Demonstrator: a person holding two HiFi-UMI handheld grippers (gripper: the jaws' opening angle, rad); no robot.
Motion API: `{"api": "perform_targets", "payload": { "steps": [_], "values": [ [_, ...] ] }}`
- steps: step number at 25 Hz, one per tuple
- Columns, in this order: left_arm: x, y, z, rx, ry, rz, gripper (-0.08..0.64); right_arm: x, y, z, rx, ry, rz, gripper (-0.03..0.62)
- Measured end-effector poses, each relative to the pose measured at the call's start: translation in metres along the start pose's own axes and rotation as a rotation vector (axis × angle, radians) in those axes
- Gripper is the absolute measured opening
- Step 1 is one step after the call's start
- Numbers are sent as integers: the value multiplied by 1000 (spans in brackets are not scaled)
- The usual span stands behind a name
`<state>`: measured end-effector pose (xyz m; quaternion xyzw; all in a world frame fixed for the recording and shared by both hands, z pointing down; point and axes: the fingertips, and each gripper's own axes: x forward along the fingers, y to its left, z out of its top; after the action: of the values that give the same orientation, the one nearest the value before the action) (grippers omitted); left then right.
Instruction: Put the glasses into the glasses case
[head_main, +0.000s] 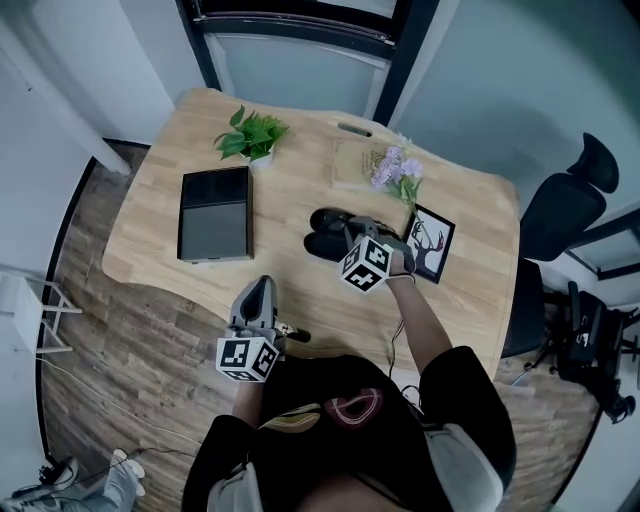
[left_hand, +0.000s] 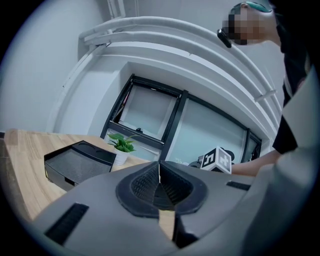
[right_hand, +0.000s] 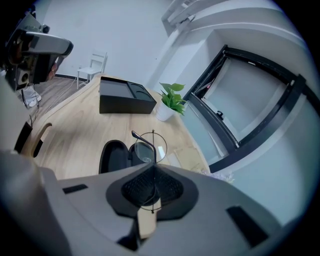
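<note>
The near edge of the pale wooden table (head_main: 150, 255) curves in front of the person, and the left gripper (left_hand: 159, 176) is held level right at that edge, its fingers pressed together with nothing between them. Ahead of it lies a broad stretch of bare wood, free between the flat black rectangular box (head_main: 214, 213) on the left and the open black oval glasses case (head_main: 325, 232) near the middle. The right arm reaches forward over the table, and the right gripper (right_hand: 152, 176) tilts down toward the case, its fingers clamped on the thin round wire-rimmed glasses (right_hand: 145, 146). The rims and one dark curved temple stick out beyond the fingertips, directly over the case's open halves; whether they touch the lining cannot be told. Room is tighter on the case's right side, where a framed deer picture (head_main: 431, 243) lies just beside it and a spray of purple flowers (head_main: 397, 170) sits just behind. Farther back on the left stands a small green potted plant (head_main: 250, 136) near the far edge, with a dark window frame (head_main: 300, 25) beyond. A black office chair (head_main: 565, 205) stands off the table's right end.
</note>
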<state>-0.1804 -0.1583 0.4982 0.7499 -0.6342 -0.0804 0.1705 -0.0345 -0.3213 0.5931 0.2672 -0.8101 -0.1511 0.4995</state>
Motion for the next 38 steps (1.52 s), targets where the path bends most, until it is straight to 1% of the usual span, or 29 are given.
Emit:
{"api": "perform_targets", "payload": {
  "steps": [4,8,17,24,38],
  "values": [
    [1,4,1,2,2,8,18,9,3,-1,9,2,23,14],
    [1,8,3,-25,-6,23,18,16,6,0,-4,5,31,13],
    [4,15,-3,-22,12,44,18,30,14,-5,-26,33,48,14],
    [8,18,-6,-17,22,48,18,39,14,-7,-21,47,55,14],
    [5,45,1,7,20,115,18,58,12,-12,-6,76,73,14]
  ]
}}
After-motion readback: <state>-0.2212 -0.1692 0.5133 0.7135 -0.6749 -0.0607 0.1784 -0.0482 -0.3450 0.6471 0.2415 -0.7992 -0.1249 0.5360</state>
